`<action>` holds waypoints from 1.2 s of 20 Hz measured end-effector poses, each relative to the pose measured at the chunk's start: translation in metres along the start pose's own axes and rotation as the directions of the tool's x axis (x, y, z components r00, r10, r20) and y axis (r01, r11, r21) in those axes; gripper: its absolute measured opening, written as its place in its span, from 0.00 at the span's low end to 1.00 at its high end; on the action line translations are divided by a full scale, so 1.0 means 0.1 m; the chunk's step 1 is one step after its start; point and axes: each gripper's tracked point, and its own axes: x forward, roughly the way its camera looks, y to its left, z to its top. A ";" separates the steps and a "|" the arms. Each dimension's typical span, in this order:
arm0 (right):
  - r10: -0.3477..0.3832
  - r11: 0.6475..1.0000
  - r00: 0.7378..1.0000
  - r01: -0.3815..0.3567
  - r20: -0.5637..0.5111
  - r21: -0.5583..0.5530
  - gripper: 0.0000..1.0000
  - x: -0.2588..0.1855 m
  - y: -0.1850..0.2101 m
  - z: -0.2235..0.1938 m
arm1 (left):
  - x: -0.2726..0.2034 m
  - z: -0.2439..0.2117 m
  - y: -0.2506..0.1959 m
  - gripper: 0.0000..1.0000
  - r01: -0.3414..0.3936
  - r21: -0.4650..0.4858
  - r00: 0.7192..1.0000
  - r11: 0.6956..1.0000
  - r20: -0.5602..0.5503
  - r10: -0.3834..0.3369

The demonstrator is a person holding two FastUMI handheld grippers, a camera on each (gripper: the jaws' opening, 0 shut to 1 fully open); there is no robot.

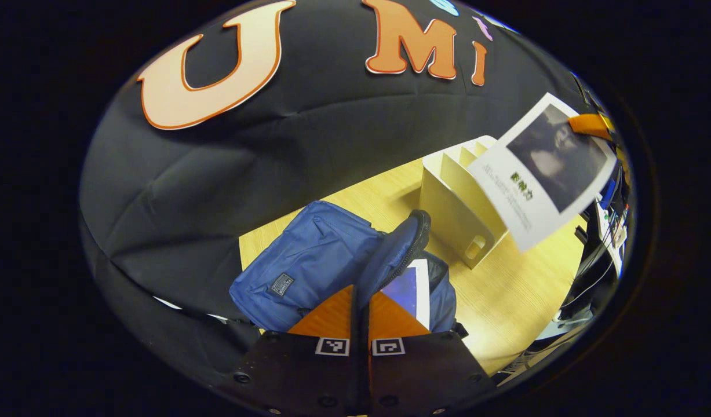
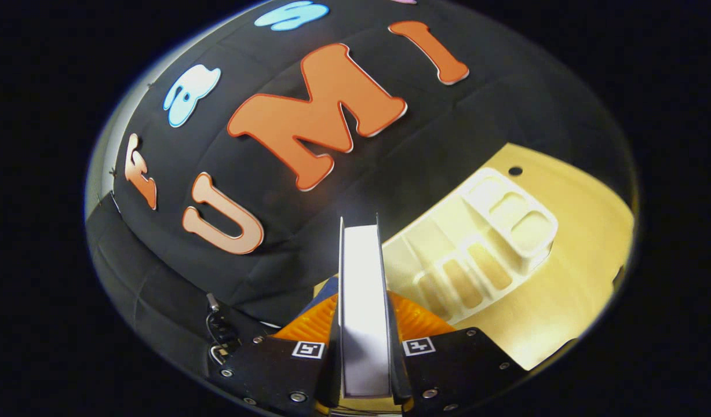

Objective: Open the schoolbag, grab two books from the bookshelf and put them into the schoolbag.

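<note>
The left gripper has its two fingers pressed tight on the raised flap of the blue fabric schoolbag, pinching the zipper edge and lifting it so the mouth stays open. Inside that gap, one book with a purple-and-white cover sits in the bag, so by my reckoning one book is home and one is to come.

And here it is: the right gripper clamps a white-covered book with a dark photo on the front, both fingers squeezing the covers with the white page edge facing the camera. It hangs in the air above the cream slotted desktop bookshelf, clear of the dividers.

The bag lies on the pale wooden table, just beside the shelf: a short carry across, then down into the held-open mouth, I would say.
</note>
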 end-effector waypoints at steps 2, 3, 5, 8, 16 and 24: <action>0.010 0.999 1.000 -0.008 -0.029 0.036 0.34 0.11 0.00 -0.35 | -0.01 -0.02 -0.02 0.00 -0.002 0.008 1.000 1.000 0.000 0.002; 0.000 0.999 1.000 0.002 -0.030 0.038 0.33 0.20 -0.04 -0.49 | -0.01 -0.02 -0.03 0.00 -0.001 0.010 1.000 1.000 0.001 0.001; 0.009 0.997 0.999 -0.006 -0.041 0.079 0.34 0.40 -0.01 -0.72 | -0.02 -0.02 -0.03 0.00 -0.001 0.014 1.000 1.000 0.005 0.001; 0.021 0.989 0.999 -0.018 -0.024 0.146 0.34 0.67 0.00 -1.04 | -0.02 -0.01 -0.04 0.00 -0.003 0.017 1.000 1.000 0.006 0.003; -0.029 0.966 0.997 0.009 0.073 0.259 0.33 1.27 -0.20 -1.51 | -0.04 0.03 -0.12 0.00 0.017 0.025 1.000 1.000 0.024 -0.017; -0.002 0.946 0.998 -0.017 0.057 0.323 0.34 1.72 -0.02 -1.92 | -0.19 0.09 -0.17 0.00 0.030 0.081 0.998 0.996 0.049 -0.034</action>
